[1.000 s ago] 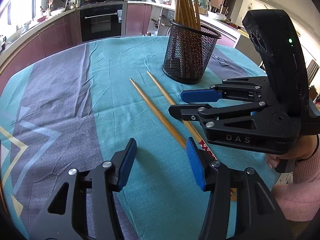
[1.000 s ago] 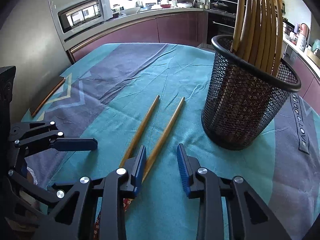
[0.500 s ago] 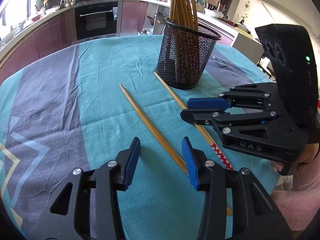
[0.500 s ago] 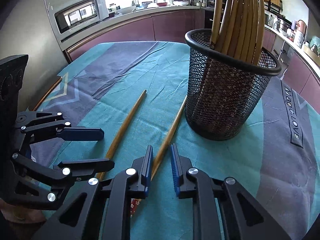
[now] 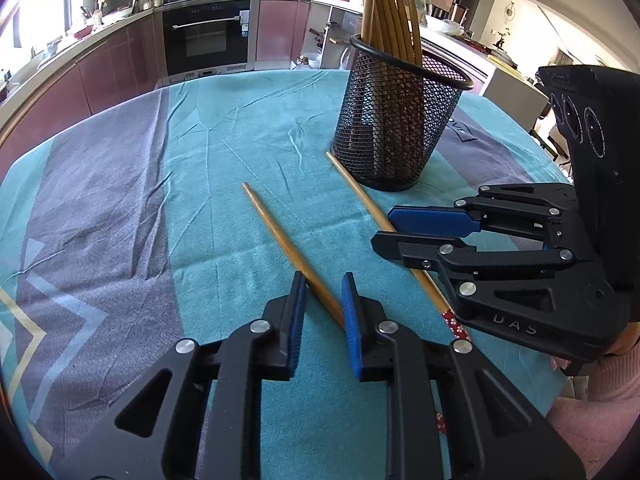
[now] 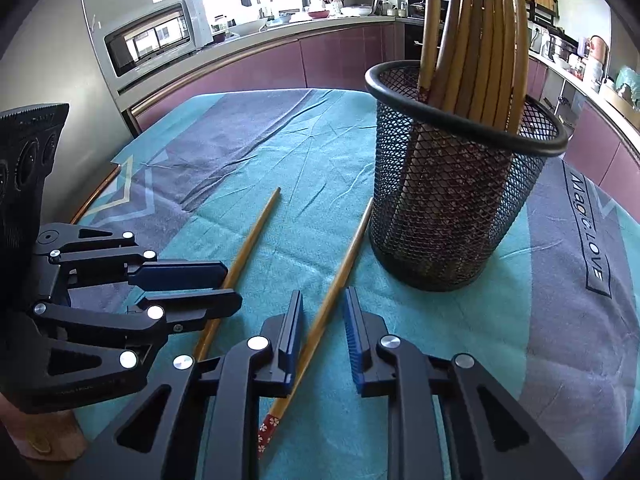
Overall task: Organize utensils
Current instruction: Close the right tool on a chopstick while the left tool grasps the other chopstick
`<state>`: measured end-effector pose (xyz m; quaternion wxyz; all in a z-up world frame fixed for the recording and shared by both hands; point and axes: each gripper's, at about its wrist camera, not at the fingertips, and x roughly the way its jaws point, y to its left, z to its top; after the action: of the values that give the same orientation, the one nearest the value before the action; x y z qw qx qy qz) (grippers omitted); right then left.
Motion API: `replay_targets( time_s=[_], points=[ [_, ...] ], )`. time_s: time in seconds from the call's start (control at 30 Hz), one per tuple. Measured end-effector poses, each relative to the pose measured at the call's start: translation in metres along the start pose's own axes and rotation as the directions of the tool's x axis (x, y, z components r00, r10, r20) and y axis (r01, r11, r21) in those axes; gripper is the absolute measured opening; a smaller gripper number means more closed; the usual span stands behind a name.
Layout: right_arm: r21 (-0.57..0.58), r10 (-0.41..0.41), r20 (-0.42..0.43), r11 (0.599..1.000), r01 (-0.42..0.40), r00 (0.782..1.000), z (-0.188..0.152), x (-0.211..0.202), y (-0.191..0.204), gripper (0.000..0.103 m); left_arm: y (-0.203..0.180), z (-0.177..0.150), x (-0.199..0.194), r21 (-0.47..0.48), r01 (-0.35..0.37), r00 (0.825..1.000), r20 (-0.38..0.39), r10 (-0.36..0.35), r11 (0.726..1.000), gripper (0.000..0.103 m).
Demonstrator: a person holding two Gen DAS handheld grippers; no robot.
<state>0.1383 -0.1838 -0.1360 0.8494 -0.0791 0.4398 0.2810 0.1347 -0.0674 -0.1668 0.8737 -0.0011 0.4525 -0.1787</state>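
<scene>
Two loose chopsticks on a cloth-covered table (image 5: 120, 200), one in each pair of tongs, beside a mesh cup (image 5: 396, 128) of upright chopsticks (image 6: 476, 52).

**Left tongs** (image 5: 323, 300): jaws closing around the left chopstick (image 5: 280, 236). Its thick end lies between the blue pads, touching the right pad (image 5: 352, 316) at the rear; a gap remains at the left pad, so the grip is not yet firm. The thin end points away from the tongs toward the open cloth.

**Right tongs** (image 6: 322, 320): jaws narrowed around the right chopstick (image 6: 340, 276), which runs slantwise between the pads; whether both pads press on it cannot be told. Its patterned thick end lies below the tongs, and its thin tip touches or nearly touches the base of the mesh cup, ahead and to the right.

**Risks, as judged:**
- Each stick crosses its jaws at an angle, so closing may roll or swing it rather than clamp it.
- The sticks are gripped close to their thick ends; the long free part could droop or pivot on lifting.
- The right stick's tip at the cup base could catch and nudge the cup.
- The two tongs sit close together and could collide when raised.
- The cup is already crowded, so an incoming tip could strike the standing sticks.
</scene>
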Motion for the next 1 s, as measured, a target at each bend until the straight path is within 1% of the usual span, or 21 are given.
replay_targets(
  time_s=[0.07,0.33,0.43,0.57,0.63,0.83,1.0],
  points=[
    [0.012,0.011,0.000,1.000,-0.011,1.000,0.000,-0.001,-0.002,0.012,0.001,-0.001,0.000,-0.006,-0.004,1.000,0.001,0.004,1.000,0.017],
    [0.048,0.036,0.007,0.998,-0.036,0.999,-0.002,-0.003,-0.008,0.008,0.000,0.001,0.002,-0.008,-0.017,1.000,0.000,0.017,1.000,0.019],
    [0.063,0.052,0.010,0.997,-0.052,0.999,-0.002,-0.003,-0.010,0.005,0.001,0.001,0.001,-0.018,-0.022,1.000,0.003,0.022,1.000,0.014],
    [0.072,0.062,0.022,0.995,-0.063,0.998,-0.003,-0.008,-0.011,0.005,0.001,0.002,0.001,-0.029,-0.038,0.999,0.007,0.038,0.999,0.009],
    [0.074,0.067,0.028,0.995,-0.069,0.997,-0.003,-0.010,-0.011,0.005,0.001,0.002,0.001,-0.035,-0.039,0.999,0.007,0.039,0.999,0.008],
    [0.077,0.085,0.051,0.993,-0.089,0.995,-0.003,-0.017,-0.011,0.005,0.001,0.000,0.000,-0.042,-0.041,0.999,0.013,0.041,0.998,0.008],
    [0.075,0.102,0.087,0.991,-0.109,0.991,-0.004,-0.027,-0.010,0.005,0.002,0.001,-0.005,-0.050,-0.037,0.999,0.032,0.039,0.998,0.008]
  ],
)
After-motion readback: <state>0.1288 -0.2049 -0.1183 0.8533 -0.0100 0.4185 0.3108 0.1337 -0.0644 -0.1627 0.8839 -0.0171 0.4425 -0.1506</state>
